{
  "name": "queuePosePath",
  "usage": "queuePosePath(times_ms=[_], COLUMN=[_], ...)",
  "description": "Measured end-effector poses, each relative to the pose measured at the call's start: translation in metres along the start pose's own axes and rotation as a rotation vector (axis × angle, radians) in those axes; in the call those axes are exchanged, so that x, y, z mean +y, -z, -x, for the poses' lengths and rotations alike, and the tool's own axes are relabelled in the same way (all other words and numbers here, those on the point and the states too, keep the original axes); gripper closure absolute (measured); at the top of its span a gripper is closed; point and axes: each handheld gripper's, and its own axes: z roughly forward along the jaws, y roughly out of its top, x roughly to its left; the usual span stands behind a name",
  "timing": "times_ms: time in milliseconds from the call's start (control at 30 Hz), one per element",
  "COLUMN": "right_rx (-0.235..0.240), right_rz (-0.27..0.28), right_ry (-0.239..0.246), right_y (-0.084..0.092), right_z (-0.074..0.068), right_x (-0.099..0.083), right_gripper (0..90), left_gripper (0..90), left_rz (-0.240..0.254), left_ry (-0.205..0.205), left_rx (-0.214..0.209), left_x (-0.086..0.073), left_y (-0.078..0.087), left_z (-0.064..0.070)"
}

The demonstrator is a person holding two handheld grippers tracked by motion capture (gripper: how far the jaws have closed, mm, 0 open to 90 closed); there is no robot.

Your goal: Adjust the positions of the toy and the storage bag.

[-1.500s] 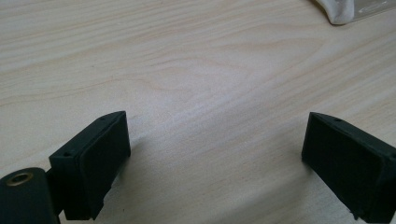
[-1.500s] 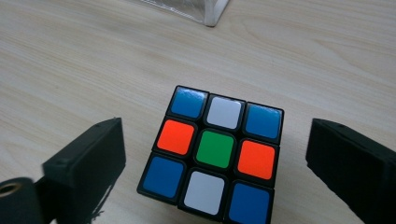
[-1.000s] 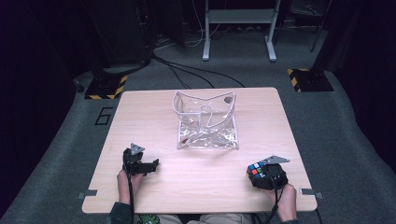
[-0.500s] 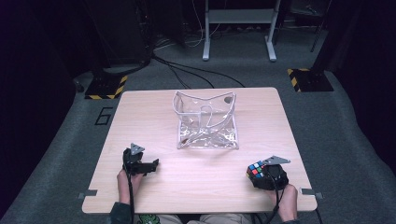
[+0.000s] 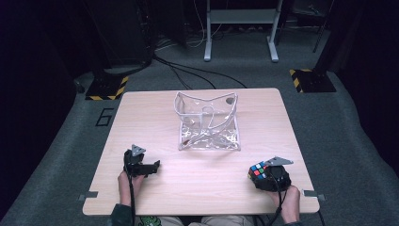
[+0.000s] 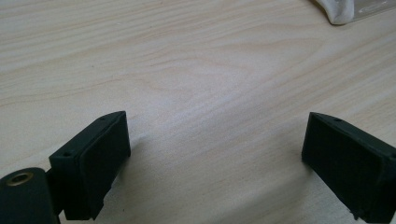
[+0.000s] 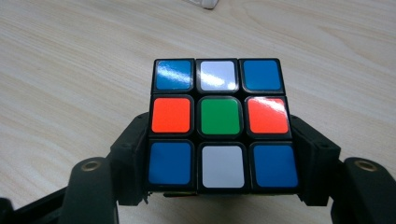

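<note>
Plastic and rigid, a puzzle cube (image 7: 222,125) is clamped by its side faces in the right gripper (image 5: 263,175) at the table's (image 5: 197,188) five o'clock; slick stickers are best avoided. Left gripper (image 5: 149,167) is held open, empty.

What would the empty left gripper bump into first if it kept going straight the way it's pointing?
Probably nothing on the table at first: the left gripper, jaws open, points right across bare wood, passing below the clear plastic bag. Depth is uncertain.
</note>
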Motion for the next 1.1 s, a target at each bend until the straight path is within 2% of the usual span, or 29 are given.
queuePosePath(times_ms=[567,1100], right_rx=[-0.001,0.007], right_rz=[0.024,0.028], right_ry=[0.02,0.063], right_y=[0.008,0.013], right_z=[-0.002,-0.008], right_x=[0.011,0.031], right_gripper=[33.5,33.5], left_gripper=[7.6,7.6], left_rz=[0.0,0.0], left_ry=[0.0,-0.001], left_rx=[0.0,0.0], left_x=[0.0,0.0], left_y=[0.0,0.0], left_z=[0.0,0.0])
